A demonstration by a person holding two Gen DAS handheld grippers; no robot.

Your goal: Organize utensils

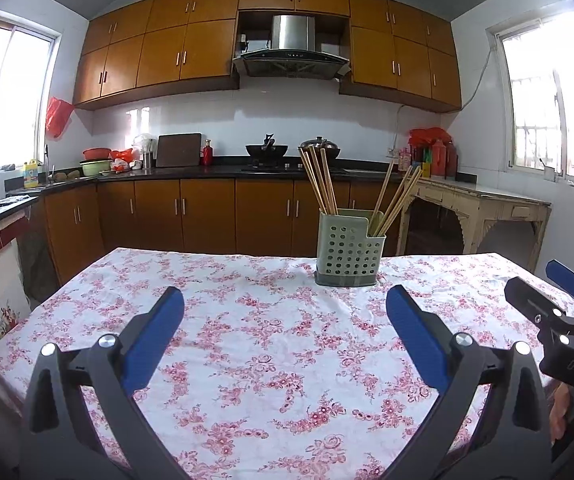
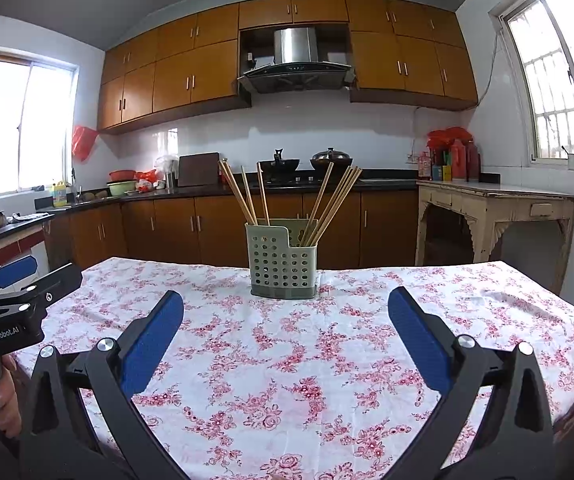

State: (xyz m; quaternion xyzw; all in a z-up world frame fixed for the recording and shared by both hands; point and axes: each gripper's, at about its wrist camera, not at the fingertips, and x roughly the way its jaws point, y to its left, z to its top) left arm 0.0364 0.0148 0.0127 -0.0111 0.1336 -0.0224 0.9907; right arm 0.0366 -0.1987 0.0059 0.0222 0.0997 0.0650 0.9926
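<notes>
Both tools, left tool and right tool, gape wide and empty; the chopsticks stand in the green holder on the flowery desk.

A cloth with pink flowers covers the table. Behind it, brown cupboards run under a black counter. A wok and a pot sit on the stove. A dark board leans on the wall beside a red bottle. A silver hood hangs above. An old cream table stands by the right window.
</notes>
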